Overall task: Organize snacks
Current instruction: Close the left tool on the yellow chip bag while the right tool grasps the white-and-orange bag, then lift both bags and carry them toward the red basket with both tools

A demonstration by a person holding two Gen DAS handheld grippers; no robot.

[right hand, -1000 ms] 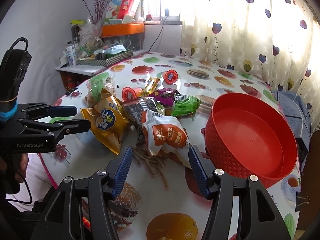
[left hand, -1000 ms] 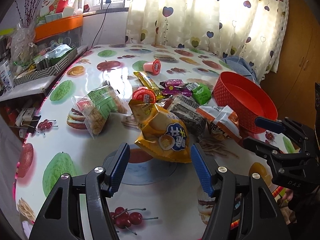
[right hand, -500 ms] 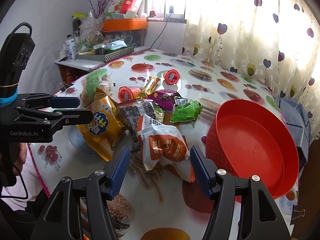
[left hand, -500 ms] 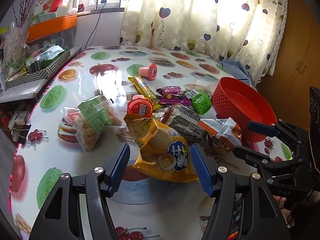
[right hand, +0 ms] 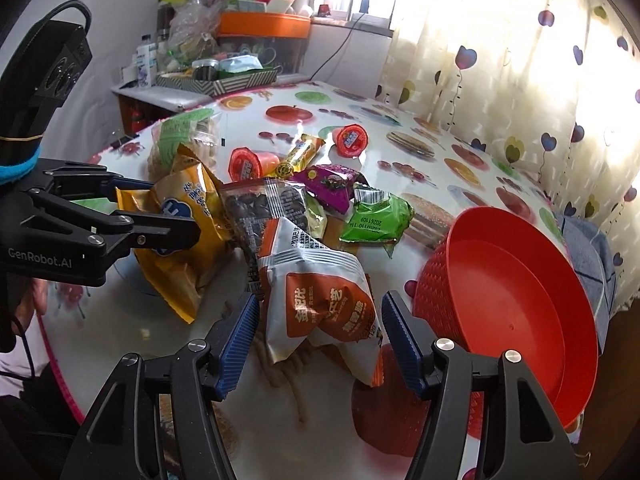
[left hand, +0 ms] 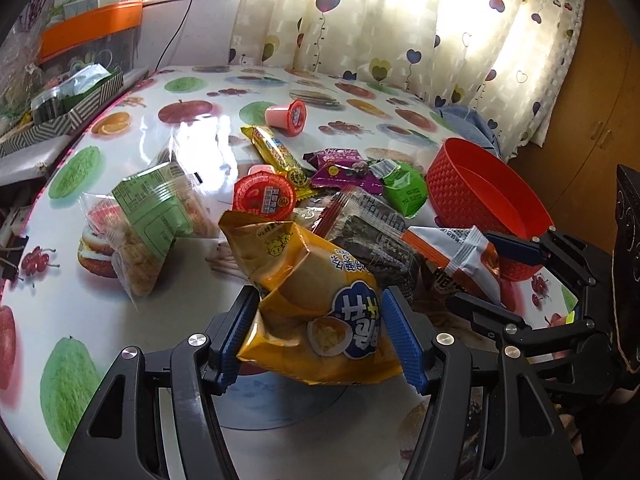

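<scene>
Both grippers are being brought lower and closer to the snack pile than a second ago, so that bags which lay ahead of the fingertips are now being framed between them. The left gripper (left hand: 320, 336) is being held with its jaws apart around the yellow chip bag (left hand: 320, 300); whether the blue pads (left hand: 240, 336) are touching the foil cannot be told, and no squeeze is being shown. The right gripper (right hand: 320, 340) is being held spread wide, its jaws having just been opening, with the orange-and-white snack bag (right hand: 320, 300) lying between them and clear gaps being left at both pads. Just beyond the left gripper's tips, a dark seaweed packet (left hand: 372, 232) and a red-lidded jelly cup (left hand: 264, 196) are being seen, with a clear bag of biscuits bearing a green label (left hand: 156, 216) off to its left. Farther ahead, a purple packet (left hand: 340, 168), a green packet (left hand: 400, 188), a yellow bar (left hand: 276, 152) and a second jelly cup (left hand: 288, 116) are lying scattered. The red basket (right hand: 512, 300) is standing just to the right of the right gripper, on the fruit-printed tablecloth (left hand: 120, 320). A heart-patterned curtain (left hand: 400, 20) is hanging far beyond both.
</scene>
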